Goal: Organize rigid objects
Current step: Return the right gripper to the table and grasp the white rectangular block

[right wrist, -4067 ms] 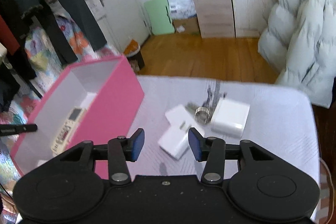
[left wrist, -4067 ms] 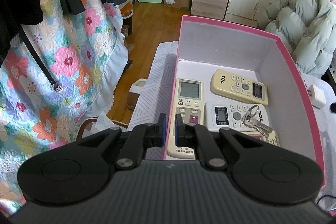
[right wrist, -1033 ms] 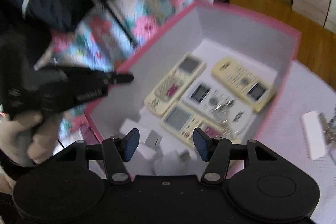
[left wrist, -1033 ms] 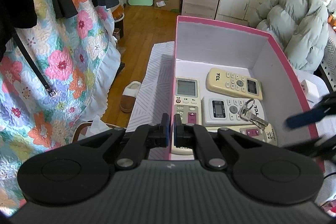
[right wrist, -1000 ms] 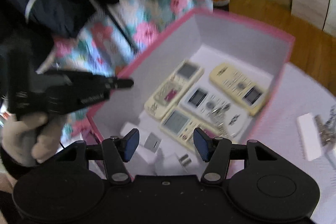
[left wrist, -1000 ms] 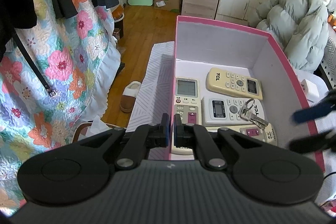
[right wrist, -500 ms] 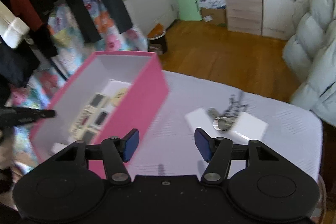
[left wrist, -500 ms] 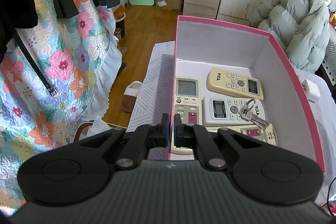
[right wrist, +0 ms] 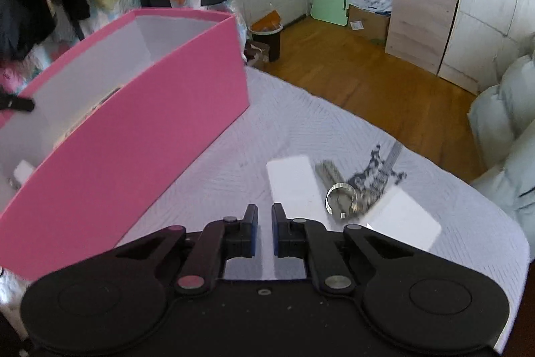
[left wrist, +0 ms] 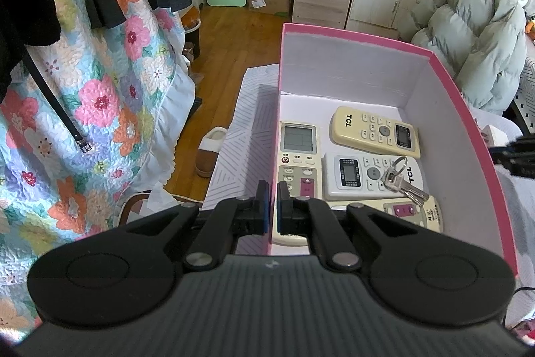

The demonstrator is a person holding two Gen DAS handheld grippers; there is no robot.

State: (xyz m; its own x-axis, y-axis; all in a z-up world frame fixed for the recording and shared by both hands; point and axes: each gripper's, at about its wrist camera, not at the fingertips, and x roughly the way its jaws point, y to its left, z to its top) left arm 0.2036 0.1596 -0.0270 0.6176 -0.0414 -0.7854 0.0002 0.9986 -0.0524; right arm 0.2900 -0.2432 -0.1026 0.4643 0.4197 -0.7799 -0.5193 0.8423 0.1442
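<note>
Pink box (left wrist: 468, 109) holds four remotes (left wrist: 374, 131), keys (left wrist: 399, 179); white adapters (right wrist: 291, 179), key ring (right wrist: 341, 199) outside on bedspread.

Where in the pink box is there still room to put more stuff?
The bare white floor along the far wall of the pink cardboard box, beyond the cream TCL remote control, is free. Nearer, it is crowded: four remotes lie side by side, with a bunch of silver keys on top.

Black claw (right wrist: 264, 235) arms, blue pads, silver screws.
</note>
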